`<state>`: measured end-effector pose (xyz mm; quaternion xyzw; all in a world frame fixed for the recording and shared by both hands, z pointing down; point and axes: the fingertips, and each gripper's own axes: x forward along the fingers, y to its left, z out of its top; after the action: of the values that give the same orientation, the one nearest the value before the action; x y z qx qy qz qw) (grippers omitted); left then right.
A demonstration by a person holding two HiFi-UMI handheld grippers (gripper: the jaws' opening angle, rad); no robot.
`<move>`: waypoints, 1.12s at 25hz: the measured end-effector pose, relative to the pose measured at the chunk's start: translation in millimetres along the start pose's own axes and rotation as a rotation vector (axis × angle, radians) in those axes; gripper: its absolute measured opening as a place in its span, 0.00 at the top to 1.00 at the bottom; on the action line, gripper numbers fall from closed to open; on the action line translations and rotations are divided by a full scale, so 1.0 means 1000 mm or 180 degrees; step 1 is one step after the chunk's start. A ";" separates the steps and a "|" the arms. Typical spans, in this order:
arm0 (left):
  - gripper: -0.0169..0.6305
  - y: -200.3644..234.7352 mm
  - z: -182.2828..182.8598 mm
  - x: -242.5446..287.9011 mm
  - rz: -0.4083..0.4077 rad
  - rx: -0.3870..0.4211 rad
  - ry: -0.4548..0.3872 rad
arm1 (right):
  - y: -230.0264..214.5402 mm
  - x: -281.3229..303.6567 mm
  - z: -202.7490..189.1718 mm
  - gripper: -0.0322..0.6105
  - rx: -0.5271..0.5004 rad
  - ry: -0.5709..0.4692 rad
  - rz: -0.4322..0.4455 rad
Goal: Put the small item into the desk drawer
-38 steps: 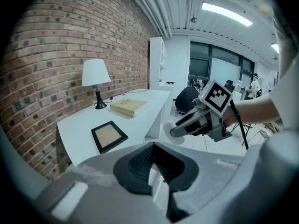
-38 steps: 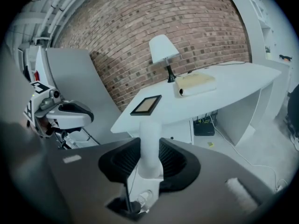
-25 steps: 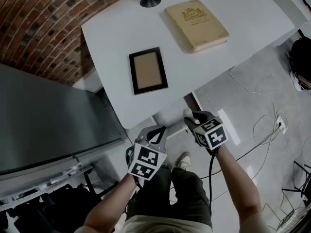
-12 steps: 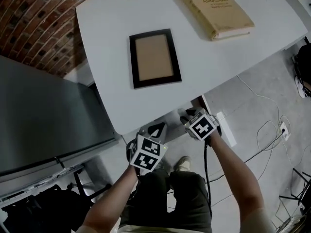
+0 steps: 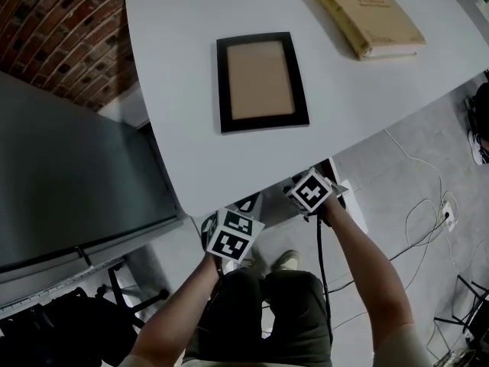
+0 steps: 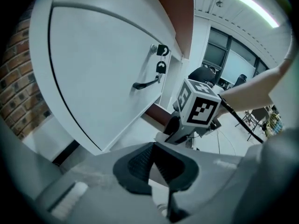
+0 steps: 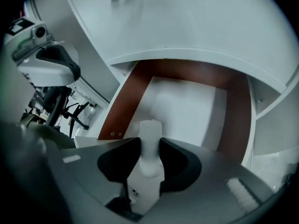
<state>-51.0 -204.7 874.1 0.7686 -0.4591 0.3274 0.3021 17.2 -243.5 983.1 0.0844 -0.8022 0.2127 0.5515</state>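
Sitting between the jaws of the right gripper (image 7: 149, 146), the small white item (image 7: 150, 130) is poised at the open drawer (image 7: 125, 99), just under the worktop (image 5: 183, 67) edge. Those jaws are easing apart, their pads touching the item's sides. The left gripper (image 6: 150, 154) hovers alongside, jaws together on nothing. A picture frame (image 5: 261, 81) and a book (image 5: 367, 10) lie on the worktop.
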 end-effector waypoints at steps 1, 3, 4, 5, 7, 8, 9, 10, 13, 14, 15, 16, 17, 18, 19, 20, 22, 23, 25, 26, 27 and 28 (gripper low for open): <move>0.97 0.002 -0.002 0.000 -0.0001 -0.0013 0.0002 | 0.001 0.002 0.000 0.73 0.0037 -0.0002 0.0037; 0.97 0.004 -0.004 -0.001 0.0010 -0.0037 -0.0001 | 0.002 0.002 -0.001 0.70 0.0043 0.0014 0.0040; 0.97 0.005 -0.004 -0.002 0.0021 -0.0044 0.0002 | 0.002 0.001 0.000 0.70 0.0034 0.0013 0.0016; 0.97 0.005 -0.005 -0.004 0.0029 -0.0049 0.0008 | 0.001 -0.001 0.000 0.69 0.0033 0.0003 -0.0012; 0.97 0.005 -0.005 -0.008 0.0030 -0.0051 0.0021 | 0.001 -0.008 0.002 0.73 0.0076 -0.0039 -0.0060; 0.97 0.003 -0.005 -0.012 0.0023 -0.0049 0.0027 | 0.003 -0.013 0.003 0.75 0.0113 -0.0070 -0.0072; 0.97 0.002 -0.004 -0.016 0.0014 -0.0043 0.0034 | 0.005 -0.019 0.004 0.76 0.0150 -0.0104 -0.0076; 0.97 -0.001 -0.003 -0.021 0.0002 -0.0035 0.0041 | 0.009 -0.027 0.005 0.76 0.0183 -0.0139 -0.0078; 0.97 -0.008 0.004 -0.041 -0.0033 -0.0010 0.0050 | 0.021 -0.055 0.010 0.80 0.0247 -0.0278 -0.0123; 0.97 -0.011 0.007 -0.049 -0.0043 -0.0001 0.0051 | 0.025 -0.067 0.012 0.82 0.0259 -0.0335 -0.0147; 0.97 -0.014 0.010 -0.057 -0.0053 0.0009 0.0049 | 0.030 -0.079 0.014 0.84 0.0274 -0.0392 -0.0168; 0.97 -0.017 0.014 -0.066 -0.0062 0.0021 0.0045 | 0.035 -0.092 0.016 0.86 0.0299 -0.0455 -0.0178; 0.97 -0.020 0.018 -0.076 -0.0069 0.0035 0.0040 | 0.041 -0.106 0.017 0.87 0.0344 -0.0525 -0.0177; 0.97 -0.023 0.022 -0.087 -0.0077 0.0050 0.0034 | 0.047 -0.120 0.019 0.88 0.0406 -0.0603 -0.0177; 0.97 -0.026 0.026 -0.097 -0.0086 0.0061 0.0025 | 0.054 -0.134 0.020 0.89 0.0456 -0.0682 -0.0188; 0.97 -0.030 0.031 -0.107 -0.0095 0.0068 0.0010 | 0.060 -0.149 0.022 0.89 0.0472 -0.0758 -0.0214; 0.97 -0.036 0.043 -0.128 -0.0108 0.0085 -0.0033 | 0.072 -0.179 0.026 0.90 0.0434 -0.0898 -0.0288; 0.97 -0.039 0.049 -0.138 -0.0111 0.0098 -0.0055 | 0.080 -0.194 0.029 0.90 0.0425 -0.0972 -0.0310; 0.97 -0.046 0.061 -0.158 -0.0120 0.0121 -0.0100 | 0.096 -0.224 0.035 0.91 0.0448 -0.1122 -0.0336; 0.97 -0.050 0.068 -0.168 -0.0130 0.0130 -0.0123 | 0.104 -0.240 0.039 0.92 0.0463 -0.1199 -0.0359; 0.97 -0.054 0.075 -0.177 -0.0141 0.0142 -0.0148 | 0.111 -0.256 0.043 0.92 0.0482 -0.1280 -0.0391; 0.97 -0.058 0.083 -0.187 -0.0152 0.0162 -0.0174 | 0.118 -0.272 0.047 0.93 0.0517 -0.1370 -0.0421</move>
<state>-48.3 -150.5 668.8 0.7954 -0.4402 0.3106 0.2775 35.8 -185.4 689.2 0.2242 -0.8742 0.2171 0.3720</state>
